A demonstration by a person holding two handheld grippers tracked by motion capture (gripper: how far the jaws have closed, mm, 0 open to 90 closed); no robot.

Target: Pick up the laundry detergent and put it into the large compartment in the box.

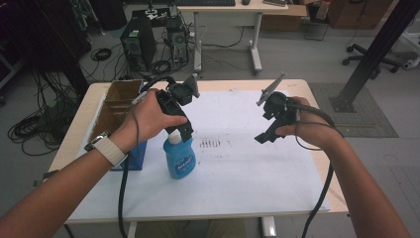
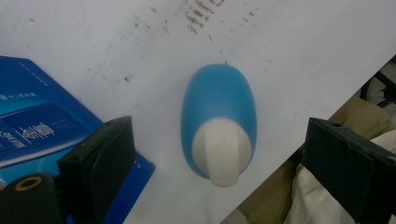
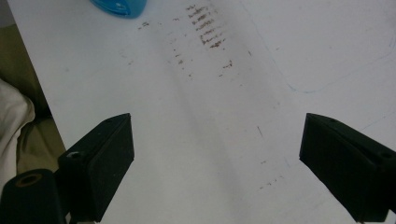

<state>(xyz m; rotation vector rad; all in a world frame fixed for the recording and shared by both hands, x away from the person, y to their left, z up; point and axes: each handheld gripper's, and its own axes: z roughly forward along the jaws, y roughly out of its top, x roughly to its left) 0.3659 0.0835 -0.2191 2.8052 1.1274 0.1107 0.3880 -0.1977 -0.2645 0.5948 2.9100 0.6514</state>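
A blue bottle [image 1: 179, 159] with a white cap [image 2: 221, 151] stands upright on the white sheet [image 1: 237, 163]. My left gripper [image 1: 179, 133] hovers straight above it, open, its jaws wide on either side of the cap without touching it; from above the bottle [image 2: 218, 107] sits between them. My right gripper [image 1: 263, 137] hangs open over the middle right of the sheet, above bare paper [image 3: 224, 140] with brown smudges [image 3: 205, 32]. A corner of the blue bottle [image 3: 119, 7] shows at the top of the right gripper view.
A blue box [image 1: 132, 154] lies at the sheet's left edge beside a brown cardboard box [image 1: 119, 101]. Brown marks [image 1: 210, 144] dot the sheet's middle. Beyond the table are a computer tower [image 1: 138, 44], cables and a desk.
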